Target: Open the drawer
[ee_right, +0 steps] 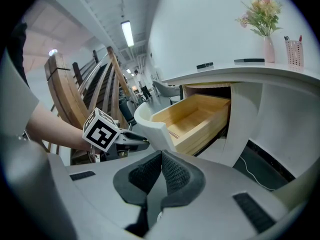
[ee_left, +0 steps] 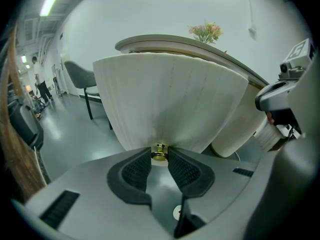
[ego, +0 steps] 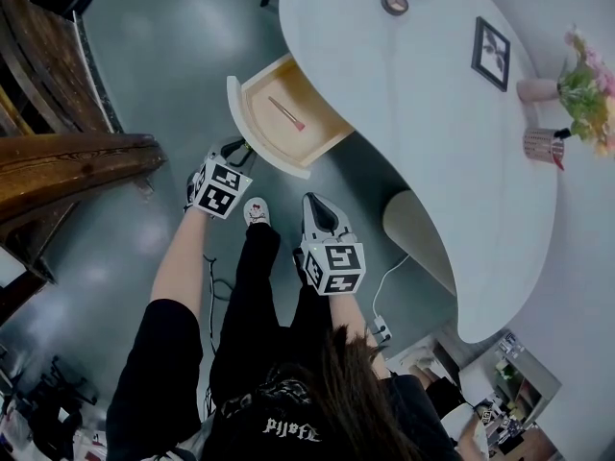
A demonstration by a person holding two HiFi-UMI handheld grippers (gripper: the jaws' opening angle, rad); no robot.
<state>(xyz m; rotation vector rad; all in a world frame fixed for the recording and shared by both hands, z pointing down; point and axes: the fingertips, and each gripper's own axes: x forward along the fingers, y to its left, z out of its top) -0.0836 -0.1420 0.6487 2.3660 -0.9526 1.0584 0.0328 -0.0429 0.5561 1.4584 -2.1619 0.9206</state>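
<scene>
**Drawer out, one stick inside**

We see the drawer (ego: 259, 99) drawn well out from under the curved white worktop (ego: 413, 113). A single thin pink-tipped stick (ego: 286, 113) lies on its pale wood floor. On the worktop stand a picture frame (ego: 490, 53), a vase of flowers (ego: 577, 84) and a pink mesh cup (ego: 544, 145). The drawer's front is a curved white panel with a brass knob (ee_left: 159, 150). Our left tongs (ee_left: 159, 156) grasp that knob. Our right tongs (ee_right: 160, 158) are clenched on nothing, apart from the drawer.

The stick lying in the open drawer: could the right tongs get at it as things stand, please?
Probably yes: the drawer is pulled out, nothing covers the stick, the right tongs are empty.
</scene>
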